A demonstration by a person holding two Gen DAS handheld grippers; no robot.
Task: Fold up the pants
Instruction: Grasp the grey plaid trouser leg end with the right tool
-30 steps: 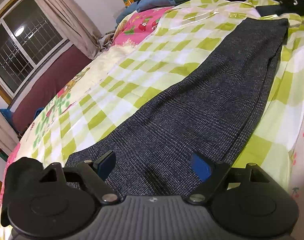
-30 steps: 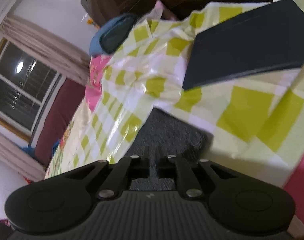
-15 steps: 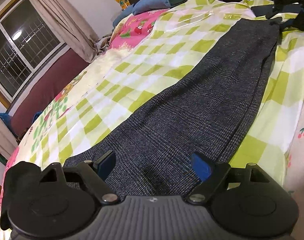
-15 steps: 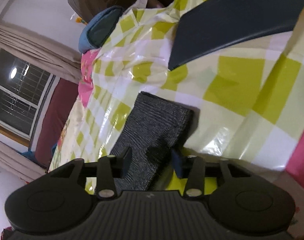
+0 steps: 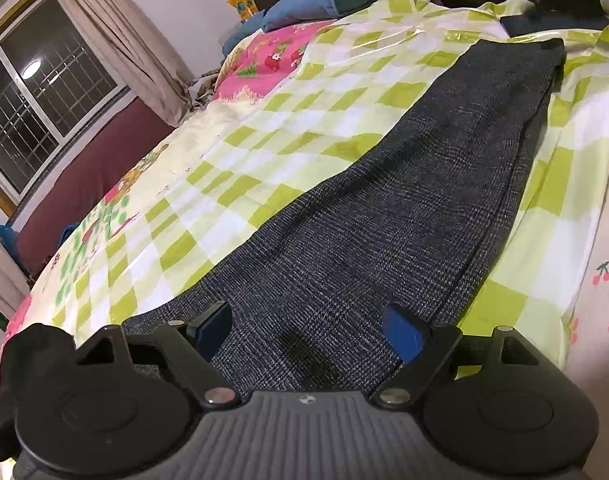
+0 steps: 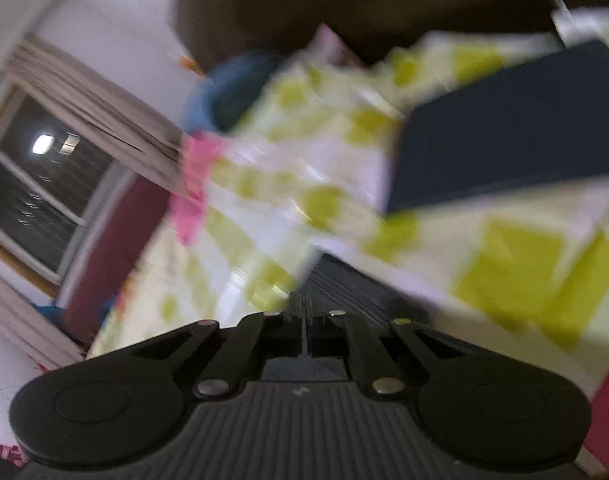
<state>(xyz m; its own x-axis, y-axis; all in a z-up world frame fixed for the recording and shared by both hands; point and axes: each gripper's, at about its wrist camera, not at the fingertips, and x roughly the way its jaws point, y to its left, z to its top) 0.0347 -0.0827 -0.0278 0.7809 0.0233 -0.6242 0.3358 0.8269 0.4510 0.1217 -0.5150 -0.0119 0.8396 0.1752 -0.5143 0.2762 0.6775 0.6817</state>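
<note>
Dark grey checked pants point(image 5: 404, 200) lie stretched lengthwise on the green-and-white checked sheet point(image 5: 264, 128). In the left wrist view my left gripper point(image 5: 308, 330) is open, its blue pads either side of the near end of the pants, just above the cloth. In the blurred right wrist view my right gripper point(image 6: 304, 312) is shut, its fingers pinched together on the far end of the pants point(image 6: 344, 292).
A dark flat board point(image 6: 516, 132) lies on the sheet beyond the pants' far end. A blue pillow point(image 5: 320, 2) and pink bedding point(image 5: 272, 52) lie at the bed's head. A window and curtain point(image 5: 116, 40) are to the left.
My right gripper was open half a second ago over the pants' far end and has shut on it; that view is now blurred by motion. My left gripper has stayed open.
</note>
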